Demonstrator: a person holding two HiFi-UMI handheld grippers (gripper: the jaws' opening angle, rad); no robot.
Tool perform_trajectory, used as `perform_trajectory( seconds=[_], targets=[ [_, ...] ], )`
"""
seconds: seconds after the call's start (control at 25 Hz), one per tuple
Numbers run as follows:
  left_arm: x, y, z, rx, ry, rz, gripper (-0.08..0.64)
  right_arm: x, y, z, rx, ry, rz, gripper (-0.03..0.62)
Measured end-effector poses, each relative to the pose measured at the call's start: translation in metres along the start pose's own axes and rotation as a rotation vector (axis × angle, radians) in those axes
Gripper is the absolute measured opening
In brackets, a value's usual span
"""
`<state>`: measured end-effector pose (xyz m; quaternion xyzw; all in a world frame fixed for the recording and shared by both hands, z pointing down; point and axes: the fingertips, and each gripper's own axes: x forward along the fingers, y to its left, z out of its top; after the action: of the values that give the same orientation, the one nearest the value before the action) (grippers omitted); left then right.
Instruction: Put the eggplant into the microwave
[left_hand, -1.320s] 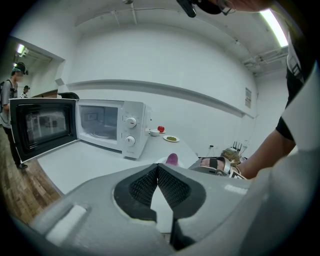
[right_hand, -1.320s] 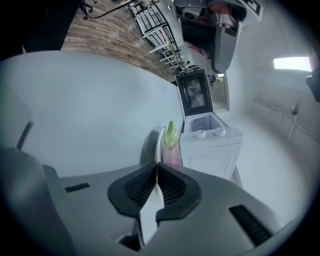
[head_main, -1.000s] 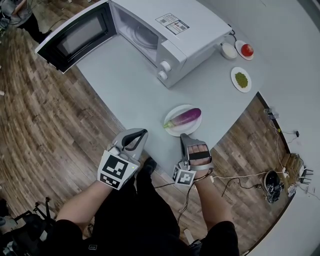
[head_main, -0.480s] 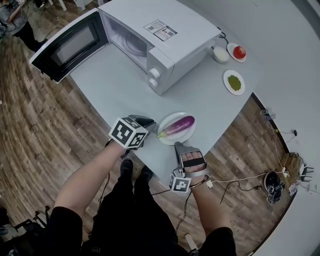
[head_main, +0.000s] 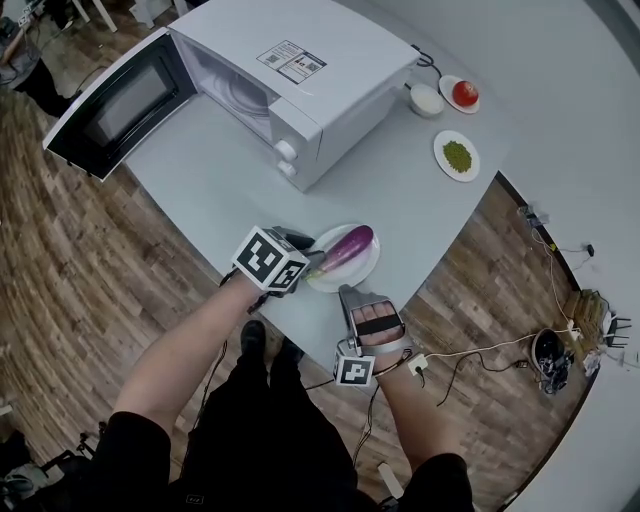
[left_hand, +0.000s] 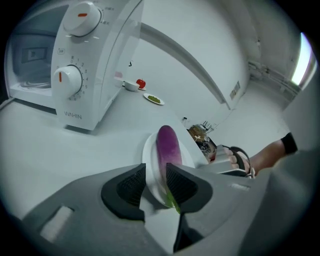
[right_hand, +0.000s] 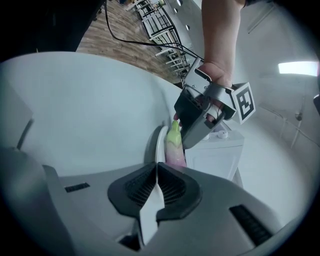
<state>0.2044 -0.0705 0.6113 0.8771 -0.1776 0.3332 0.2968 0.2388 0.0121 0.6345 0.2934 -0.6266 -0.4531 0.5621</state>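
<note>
The eggplant (head_main: 348, 246) lies on a white plate (head_main: 362, 273) near the table (head_main: 220, 175) edge. Its green stem points toward 8 o'clock and its purple body toward 2 o'clock.

The left gripper (left_hand: 156, 175) comes in at the plate's 9 o'clock, tilted downward. Its jaws have just been opening and now stand wide apart. The stem end and the plate rim sit in the gap, and the pads press on nothing. That looks like lining up for a grip on the narrow end, where the eggplant overhangs the rim.

The right gripper (head_main: 350, 293) waits at the plate's 6 o'clock. Its jaws are together and hold nothing, and it is probably just kept out of the way.

The microwave (head_main: 300, 80) stands at 11 o'clock from the plate. Its door (head_main: 110, 105) is swung fully open toward 9 o'clock, so the cavity is ready to take the eggplant.

In the left gripper view the front panel reads "WAHIN" (left_hand: 73, 115) below the lower of two dials. The printed label (head_main: 295, 61) on the microwave's top is too small to read.
</note>
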Motion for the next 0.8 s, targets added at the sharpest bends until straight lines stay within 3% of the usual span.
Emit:
perform_trajectory(
  seconds=[0.2, 0.48, 0.8],
  targets=[
    [0.007, -0.010, -0.003, 0.022, 0.039, -0.036, 0.121, 0.002, -0.002, 0.000, -0.005, -0.002, -0.009, 0.023],
    [0.003, 0.000, -0.002, -0.017, 0.018, -0.004, 0.124, 0.001, 0.004, -0.002, 0.008, -0.005, 0.030, 0.025],
    [0.003, 0.012, -0.008, -0.028, 0.062, 0.019, 0.124, 0.002, 0.004, -0.013, 0.033, 0.001, 0.073, 0.044]
  ],
)
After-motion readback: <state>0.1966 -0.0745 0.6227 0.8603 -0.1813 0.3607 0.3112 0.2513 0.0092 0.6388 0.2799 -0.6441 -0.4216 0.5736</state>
